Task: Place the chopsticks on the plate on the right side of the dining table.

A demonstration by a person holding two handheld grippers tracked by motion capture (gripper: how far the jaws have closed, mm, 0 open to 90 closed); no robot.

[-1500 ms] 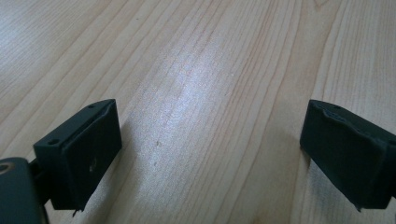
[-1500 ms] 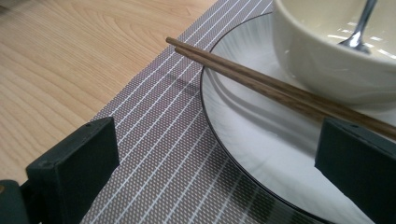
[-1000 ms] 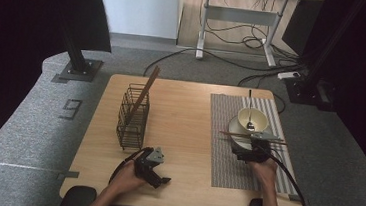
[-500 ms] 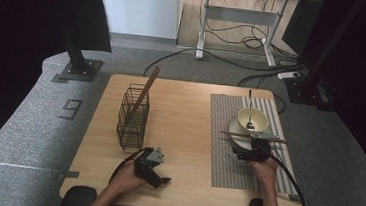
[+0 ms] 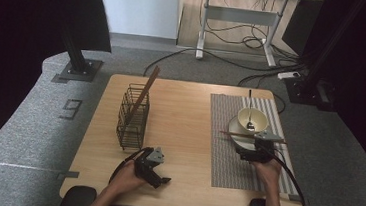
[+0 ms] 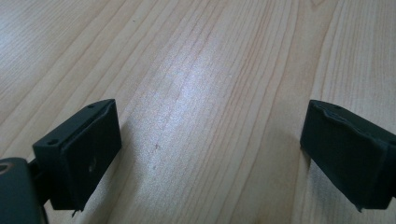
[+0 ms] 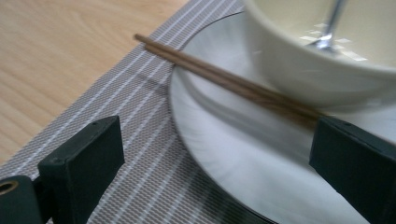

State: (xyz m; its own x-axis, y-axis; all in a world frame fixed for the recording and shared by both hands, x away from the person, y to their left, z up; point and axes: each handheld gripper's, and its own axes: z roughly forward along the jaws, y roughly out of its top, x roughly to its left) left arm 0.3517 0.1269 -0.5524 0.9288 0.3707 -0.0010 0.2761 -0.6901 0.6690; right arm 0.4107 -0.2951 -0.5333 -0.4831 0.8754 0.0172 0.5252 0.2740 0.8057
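Work in hand: clearing the chopsticks (image 7: 224, 79) from the place setting, most likely into the wire basket (image 5: 132, 118), where one wooden stick (image 5: 144, 93) already leans upright.

Status of the right gripper (image 7: 219, 158): jaws spread wide, nothing between them. It is positioned low over the near rim of the white plate (image 7: 224, 163), with the chopsticks lying just ahead of the jaw tips. The chopsticks rest across the plate rim, against the outside of the cream bowl (image 7: 317, 60), one end projecting over the striped placemat (image 7: 140, 154). In the high view they lie crosswise at the front of the bowl (image 5: 252, 120). A metal spoon (image 5: 250, 116) stands in the bowl.

Status of the left gripper (image 5: 151, 166): jaws spread, empty, resting on or just above the bare wooden table (image 6: 210, 70), near the front edge and just beside the basket.

Progress: early. No grasp on the chopsticks has been made; the grasp, the lift and the transfer to the basket are all outstanding. Whether the pair lies as two sticks side by side or stacked cannot be told with confidence, as the right gripper view is blurred there.
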